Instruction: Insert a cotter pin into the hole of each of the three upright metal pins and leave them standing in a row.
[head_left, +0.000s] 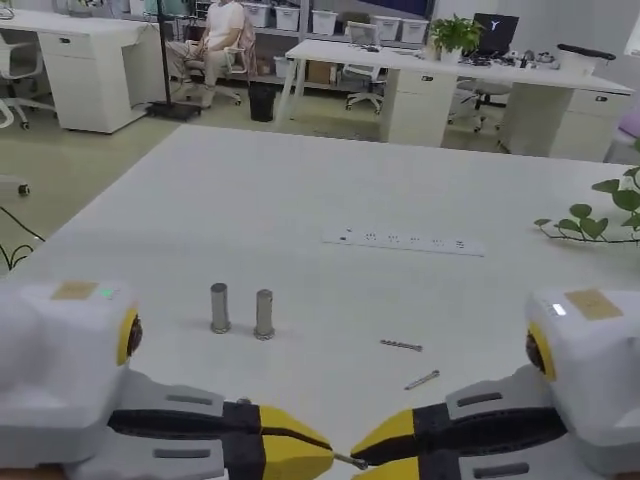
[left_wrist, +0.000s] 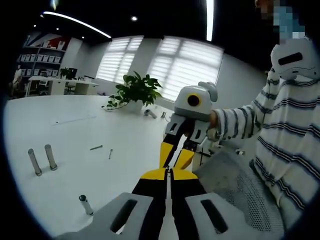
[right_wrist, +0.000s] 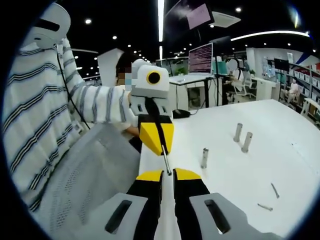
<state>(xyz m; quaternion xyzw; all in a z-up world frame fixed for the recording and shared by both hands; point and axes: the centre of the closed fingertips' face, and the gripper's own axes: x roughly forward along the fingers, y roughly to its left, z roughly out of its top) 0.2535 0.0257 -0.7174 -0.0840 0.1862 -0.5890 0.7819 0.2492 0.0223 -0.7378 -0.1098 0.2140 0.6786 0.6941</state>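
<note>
The left gripper (head_left: 322, 457) and the right gripper (head_left: 362, 455) meet tip to tip at the near edge of the table (head_left: 300, 200), low in the head view. Each has its yellow jaws drawn together to a thin slit. Between them runs one cotter pin (right_wrist: 164, 159), a thin grey rod. In the right gripper view its far end sits pinched in the left gripper's tip and its near end lies between the right gripper's own tips, so both have hold of it. It is in the air above the table edge and not in any hole. Just beside the meeting point, on the left gripper's side, a third metal pin (right_wrist: 204, 158) stands upright and alone. Farther out on the table, two metal pins (head_left: 220, 307) (head_left: 264, 314) stand upright side by side, near each other but not touching, and well apart from the jaws. Beyond the right gripper, two loose cotter pins (head_left: 401, 345) (head_left: 422, 379) lie flat on the table, close together but apart. Farther back lies a white power strip (head_left: 405, 240), and a leafy plant (head_left: 600, 215) reaches in at the table's right edge. The gripper views show the person's striped sleeve (left_wrist: 240, 125) behind the tools.
</note>
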